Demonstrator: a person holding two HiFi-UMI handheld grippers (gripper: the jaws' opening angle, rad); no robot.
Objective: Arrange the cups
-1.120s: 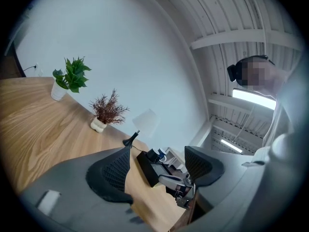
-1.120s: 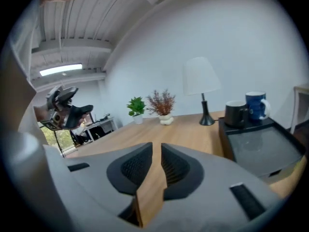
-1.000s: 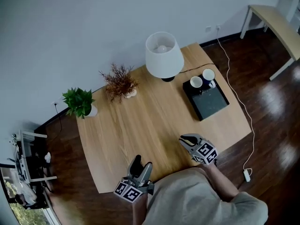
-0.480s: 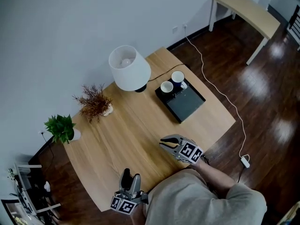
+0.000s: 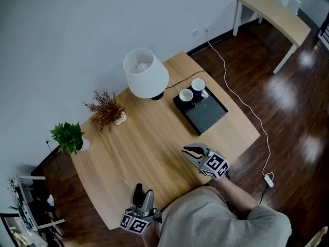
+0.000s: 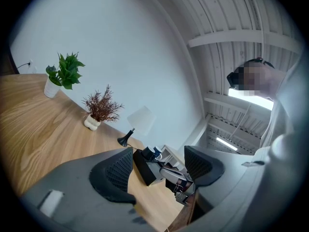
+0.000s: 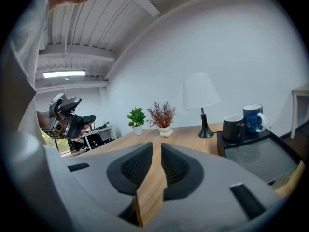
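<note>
Two cups stand at the far end of a dark tray (image 5: 206,115) on the wooden table (image 5: 144,143): a black cup (image 5: 185,95) and a blue cup (image 5: 198,85) side by side. From the right gripper view the black cup (image 7: 234,127) and blue cup (image 7: 252,117) are upright at the right. My right gripper (image 5: 189,152) hovers over the table's near edge, short of the tray, shut with nothing held (image 7: 155,151). My left gripper (image 5: 143,190) is at the near left edge, open and empty (image 6: 157,164).
A white lamp (image 5: 145,73) stands behind the tray, its cable (image 5: 241,104) trailing off the table to a plug on the dark floor. A dried plant (image 5: 105,107) and a green potted plant (image 5: 69,137) sit along the far left edge. Another table (image 5: 275,9) stands far right.
The head view swung, shifting the table in frame. My right gripper rose a little and edged toward the tray, still shut. The left gripper and the cups kept their places.
</note>
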